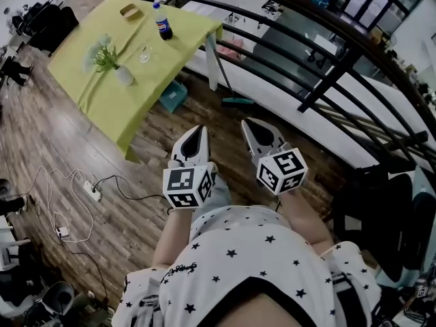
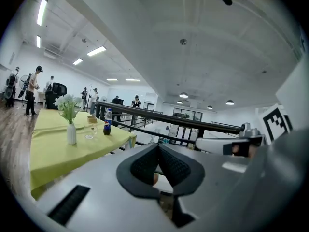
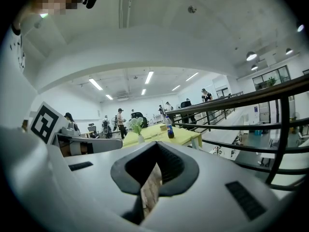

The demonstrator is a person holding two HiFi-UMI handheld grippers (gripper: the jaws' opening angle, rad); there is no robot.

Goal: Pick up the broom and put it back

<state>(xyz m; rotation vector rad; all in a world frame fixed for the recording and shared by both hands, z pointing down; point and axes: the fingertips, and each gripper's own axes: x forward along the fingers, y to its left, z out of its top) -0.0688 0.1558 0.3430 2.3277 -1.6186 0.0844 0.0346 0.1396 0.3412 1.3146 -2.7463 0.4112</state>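
The broom leans with its pale handle against the far corner of the table, and its teal head rests on the wood floor by the railing. In the head view both grippers are held side by side in front of the person, pointing toward the broom and well short of it. My left gripper is shut with nothing between its jaws. My right gripper is shut and empty too. Neither gripper view clearly shows the broom.
A table under a yellow-green cloth carries a cola bottle, a vase of flowers, a glass and a small box. A black railing runs along the right. A blue box sits under the table. A power strip and cables lie on the floor at left.
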